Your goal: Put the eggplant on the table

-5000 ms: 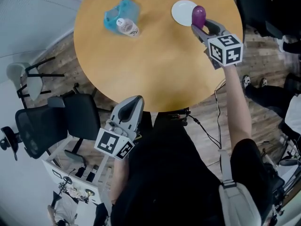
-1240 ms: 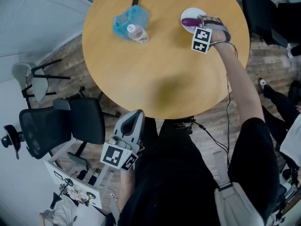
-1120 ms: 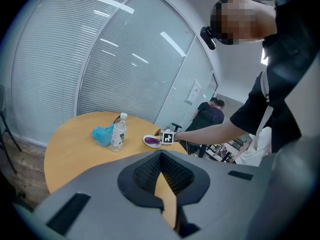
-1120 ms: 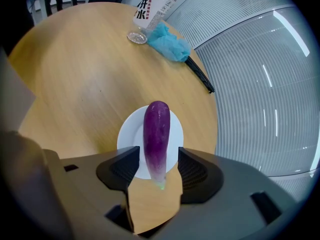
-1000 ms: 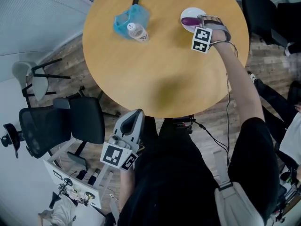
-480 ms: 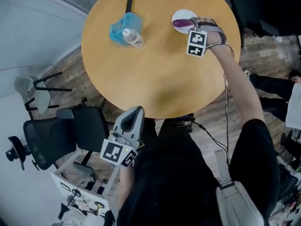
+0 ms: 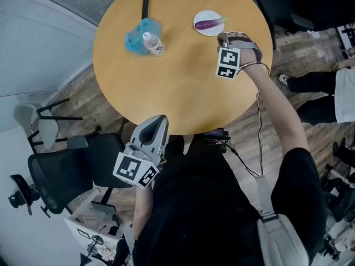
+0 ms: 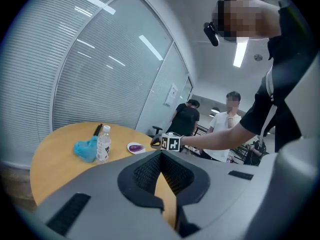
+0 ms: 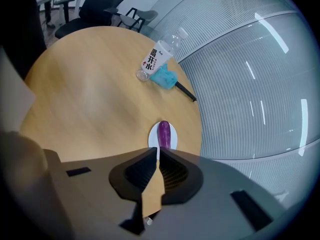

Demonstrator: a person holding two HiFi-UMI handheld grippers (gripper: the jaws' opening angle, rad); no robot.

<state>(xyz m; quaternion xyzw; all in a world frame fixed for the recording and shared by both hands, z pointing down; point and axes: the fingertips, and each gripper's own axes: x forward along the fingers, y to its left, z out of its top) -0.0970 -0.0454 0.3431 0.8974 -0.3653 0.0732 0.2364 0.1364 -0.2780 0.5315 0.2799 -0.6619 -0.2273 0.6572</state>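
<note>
The eggplant is small, elongated and glossy purple, with a greenish tip at one end. It lies on its side on a white plate near the far edge of the round wooden table. The right gripper hangs over the table just beside the plate and is clear of the eggplant. Its jaws have just been closing and stand almost together, with only a thin slit and nothing between them. The left gripper is held at the near table edge, jaws together and empty. A water bottle stands against a blue cloth, well apart from the plate.
</note>
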